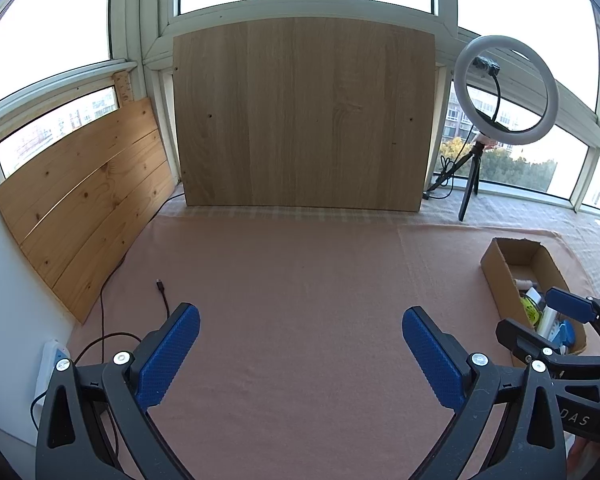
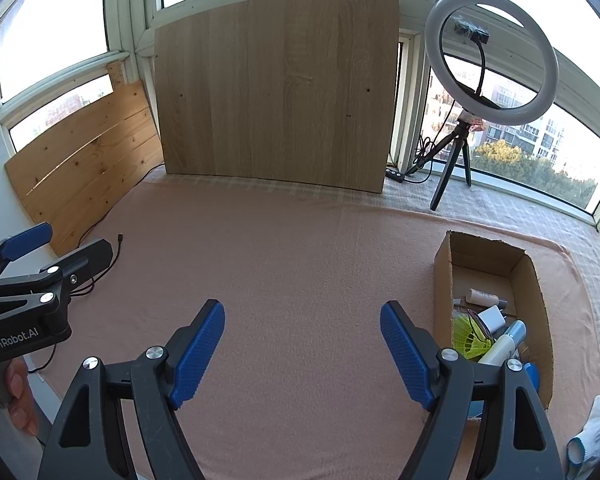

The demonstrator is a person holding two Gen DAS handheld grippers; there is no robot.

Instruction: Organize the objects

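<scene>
1. The open brown cardboard box [image 2: 528,280] sat toward the right of the pink cloth-covered table [image 2: 300,248], holding a yellow-green shuttlecock [image 2: 466,338], a white charger plug [image 2: 493,317], a white tube [image 2: 502,344] and a small white bottle [image 2: 482,297].
2. These looked light and rigid; the shuttlecock's skirt seemed fragile, best taken at its base, while the tube might slip unless taken mid-body.
3. The right tool [image 2: 302,344] hovered just left of the box, jaws wide and empty.
4. The left tool [image 1: 300,352] hung over bare cloth, equally wide, holding nothing.
5. A white knit glove [image 2: 592,436] lay near the table's right edge; a ring light on a tripod [image 2: 492,60] stood behind.
</scene>
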